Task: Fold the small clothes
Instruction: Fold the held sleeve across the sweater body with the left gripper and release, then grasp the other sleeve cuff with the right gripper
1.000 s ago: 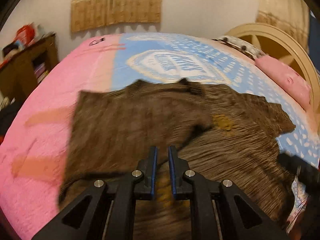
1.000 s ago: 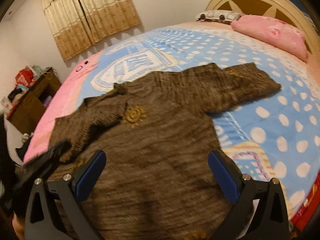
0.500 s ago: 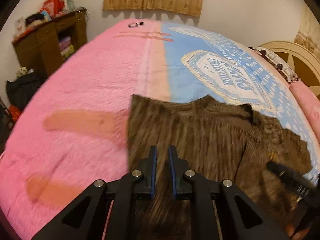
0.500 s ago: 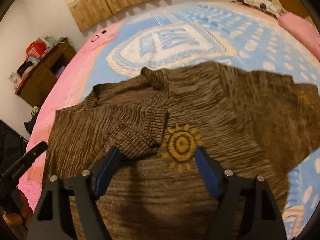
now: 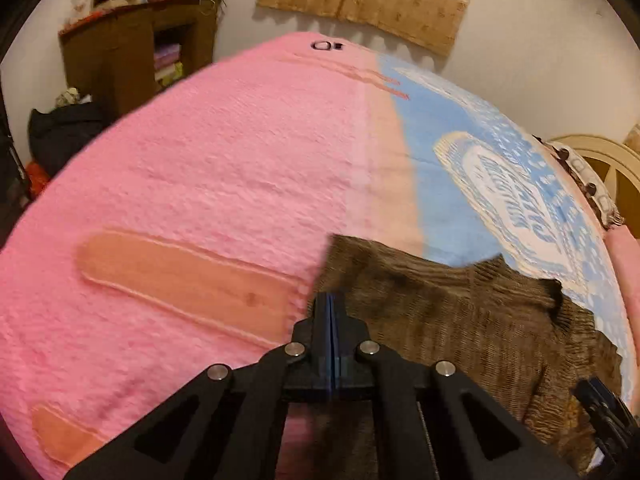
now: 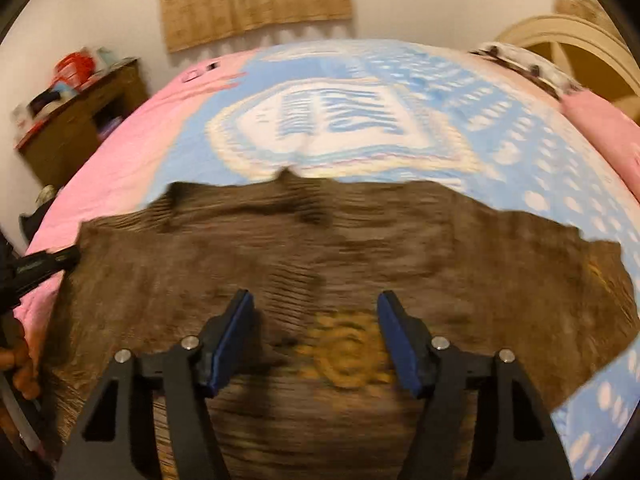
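While the brown knit sweater [image 6: 360,248] lies spread on the bed [image 5: 208,184], its yellow sun emblem [image 6: 346,350] sits between the right gripper [image 6: 316,336] jaws, which are closing without yet pressing the cloth. At the sweater's left edge the left gripper [image 5: 330,320] jaws are clenched tight, tips at the knit; whether cloth is pinched cannot be told. Beyond stand a wooden cabinet [image 5: 136,64] and curtains [image 6: 252,0].

Left gripper [image 5: 330,306]: black angular linkage arms with triangular cut-outs, silver round screw heads behind the fingers, blue pads lining the inner finger faces. Right gripper [image 6: 316,334]: same black frame, silver screws, blue pads. White lettering on left gripper's black side, illegible.
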Demonstrator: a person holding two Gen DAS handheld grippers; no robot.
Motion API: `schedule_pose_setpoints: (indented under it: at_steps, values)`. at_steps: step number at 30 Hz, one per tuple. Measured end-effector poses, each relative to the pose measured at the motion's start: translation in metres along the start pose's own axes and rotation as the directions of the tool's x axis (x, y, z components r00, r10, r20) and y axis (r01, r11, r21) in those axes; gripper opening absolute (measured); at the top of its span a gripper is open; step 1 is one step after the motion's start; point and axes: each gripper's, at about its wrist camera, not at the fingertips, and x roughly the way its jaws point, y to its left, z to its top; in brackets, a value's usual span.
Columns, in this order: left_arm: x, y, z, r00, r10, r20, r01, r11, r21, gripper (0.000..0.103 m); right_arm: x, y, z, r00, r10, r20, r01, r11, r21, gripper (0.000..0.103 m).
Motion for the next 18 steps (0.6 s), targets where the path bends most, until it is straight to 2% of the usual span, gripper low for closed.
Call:
schedule_pose_setpoints:
  at_steps: [2, 4, 6, 8, 10, 11, 12, 14, 16, 18]
  values:
    - [-0.005, 0.000, -0.001, 0.997, 0.075, -0.003, -0.075, 0.997, -0.008, 0.003, -0.006, 0.006, -0.004, 0.998, 0.068, -0.009, -0.067, 0.998, 0.016, 0.072]
    - [-0.015, -0.012, -0.004, 0.997, 0.073, 0.007, -0.073, 0.997, 0.036, 0.003, -0.011, 0.026, -0.006, 0.992, 0.127, 0.001, -0.126, 0.992, -0.021, 0.076]
    - [-0.028, -0.034, -0.011, 0.997, 0.064, 0.043, -0.068, 0.992, 0.107, 0.003, -0.011, 0.058, -0.006, 0.991, 0.132, 0.016, -0.129, 0.983, -0.131, 0.076]
    - [-0.032, -0.050, -0.018, 0.997, 0.051, 0.054, -0.059, 0.984, 0.167, 0.003, -0.007, 0.092, -0.010, 0.992, 0.127, 0.007, -0.121, 0.957, -0.263, 0.076]
    - [-0.023, -0.059, -0.029, 0.999, 0.043, 0.014, -0.045, 0.979, 0.198, 0.003, 0.006, 0.114, -0.015, 0.985, 0.163, -0.056, -0.172, 0.923, -0.344, 0.067]
    - [-0.017, -0.058, -0.033, 0.999, 0.049, -0.007, -0.046, 0.981, 0.191, 0.003, 0.016, 0.117, -0.018, 0.982, 0.162, -0.096, -0.186, 0.917, -0.353, 0.055]
    - [-0.012, -0.055, -0.038, 0.999, 0.050, -0.012, -0.047, 0.983, 0.180, 0.003, 0.028, 0.116, -0.021, 0.980, 0.141, -0.143, -0.183, 0.919, -0.348, 0.049]
    - [-0.017, -0.053, -0.046, 0.999, 0.033, 0.043, -0.041, 0.979, 0.200, 0.003, 0.021, 0.107, -0.025, 0.983, 0.139, -0.117, -0.172, 0.920, -0.351, 0.043]
    - [-0.019, -0.054, -0.050, 0.997, 0.038, 0.065, -0.053, 0.970, 0.237, 0.003, 0.013, 0.092, -0.029, 0.987, 0.089, -0.133, -0.130, 0.931, -0.342, 0.042]
    - [-0.020, -0.050, -0.052, 0.997, 0.028, 0.069, -0.043, 0.972, 0.231, 0.003, 0.006, 0.072, -0.038, 0.986, 0.079, -0.147, -0.124, 0.937, -0.326, 0.042]
